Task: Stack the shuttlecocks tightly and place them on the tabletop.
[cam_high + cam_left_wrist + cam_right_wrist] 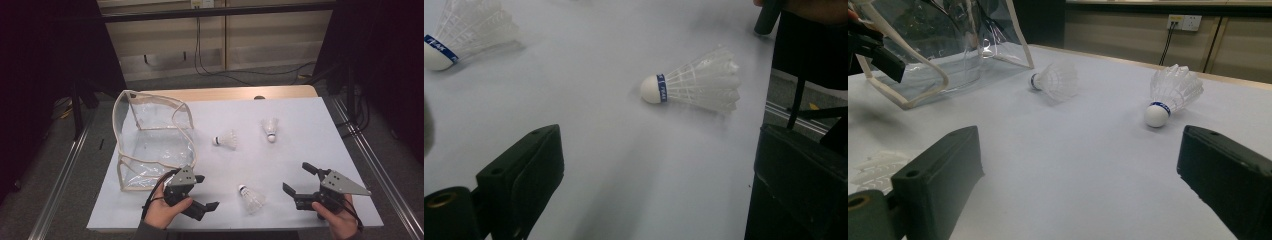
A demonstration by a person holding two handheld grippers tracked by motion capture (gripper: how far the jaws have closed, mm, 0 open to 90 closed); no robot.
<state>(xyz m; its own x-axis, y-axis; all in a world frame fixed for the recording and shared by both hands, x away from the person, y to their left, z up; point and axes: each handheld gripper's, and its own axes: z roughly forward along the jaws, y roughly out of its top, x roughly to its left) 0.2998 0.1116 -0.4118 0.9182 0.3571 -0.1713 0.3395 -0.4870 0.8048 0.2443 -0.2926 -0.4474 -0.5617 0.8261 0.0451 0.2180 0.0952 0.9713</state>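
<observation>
1. We held our left gripper (207, 192) wide open.
2. We held our right gripper (296, 178) wide open too.
3. The nearest shuttlecock (251, 197) lay between them, touching neither.

Bare table (300, 150) lies open between the two grippers, broken only by the near shuttlecock (251, 198) at the left gripper's (206, 192) three o'clock; two more shuttlecocks (226, 139) (270, 129) lie at twelve; the clear bag (152, 145) walls off ten o'clock.
</observation>
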